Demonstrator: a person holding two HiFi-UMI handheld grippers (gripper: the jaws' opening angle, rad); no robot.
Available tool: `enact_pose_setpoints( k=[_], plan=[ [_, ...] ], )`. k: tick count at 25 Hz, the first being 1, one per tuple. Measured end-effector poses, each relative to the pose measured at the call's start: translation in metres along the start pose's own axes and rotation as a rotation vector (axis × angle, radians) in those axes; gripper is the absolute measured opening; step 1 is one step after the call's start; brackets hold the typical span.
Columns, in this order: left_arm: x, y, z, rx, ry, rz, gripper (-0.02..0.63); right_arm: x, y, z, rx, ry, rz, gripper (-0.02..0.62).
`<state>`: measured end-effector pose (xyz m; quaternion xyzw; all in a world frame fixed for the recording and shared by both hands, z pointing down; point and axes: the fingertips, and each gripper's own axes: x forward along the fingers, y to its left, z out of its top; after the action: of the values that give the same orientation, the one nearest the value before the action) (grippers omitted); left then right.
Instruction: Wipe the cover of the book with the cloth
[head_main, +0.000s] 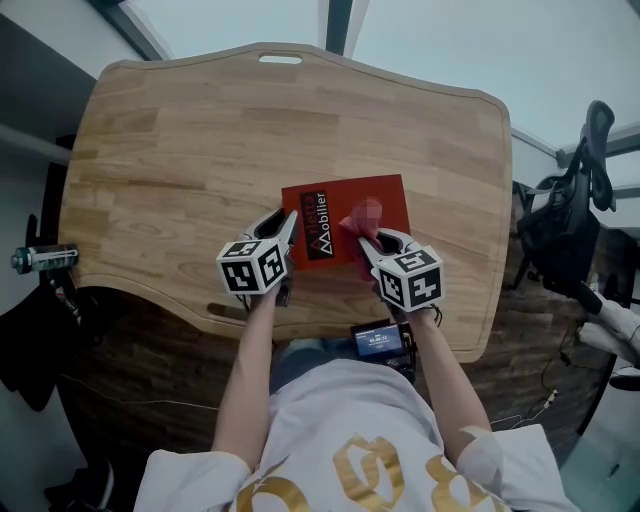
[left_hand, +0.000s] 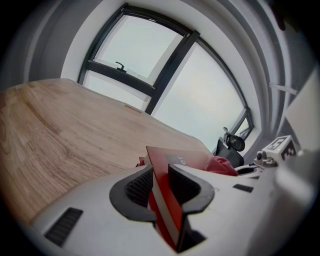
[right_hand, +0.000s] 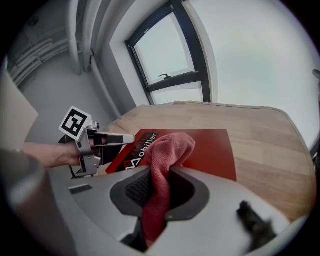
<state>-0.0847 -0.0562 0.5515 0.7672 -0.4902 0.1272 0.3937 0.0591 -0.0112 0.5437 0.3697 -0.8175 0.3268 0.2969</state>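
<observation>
A red book (head_main: 345, 215) with a dark title band lies on the wooden table (head_main: 200, 150), near its front edge. My left gripper (head_main: 290, 225) is shut on the book's left edge; in the left gripper view the red book (left_hand: 167, 200) sits clamped between the ribbed pads (left_hand: 140, 187). My right gripper (head_main: 365, 240) is shut on a pink-red cloth (head_main: 358, 225) that rests on the cover's middle. In the right gripper view the cloth (right_hand: 160, 170) hangs bunched between the jaws over the book (right_hand: 210, 150), with the left gripper (right_hand: 127, 139) at the book's left edge.
A black office chair (head_main: 565, 225) stands right of the table. A small device with a lit screen (head_main: 380, 340) hangs at the person's waist below the table edge. A bottle-like object (head_main: 45, 258) is off the table's left side. Windows lie beyond the far edge.
</observation>
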Motion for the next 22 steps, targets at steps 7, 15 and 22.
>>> enact_pose_setpoints(
  k=[7, 15, 22],
  plan=[
    [0.000, 0.000, -0.001, 0.002, 0.002, -0.004, 0.103, 0.005, 0.015, -0.002, -0.017, 0.009, 0.035, 0.069],
    [0.000, 0.001, 0.000, 0.003, 0.001, -0.006, 0.103, 0.013, 0.038, -0.003, -0.037, 0.024, 0.102, 0.069],
    [0.000, 0.000, -0.001, 0.003, 0.001, -0.006, 0.103, 0.017, 0.054, -0.005, -0.071, 0.046, 0.142, 0.069]
  ],
)
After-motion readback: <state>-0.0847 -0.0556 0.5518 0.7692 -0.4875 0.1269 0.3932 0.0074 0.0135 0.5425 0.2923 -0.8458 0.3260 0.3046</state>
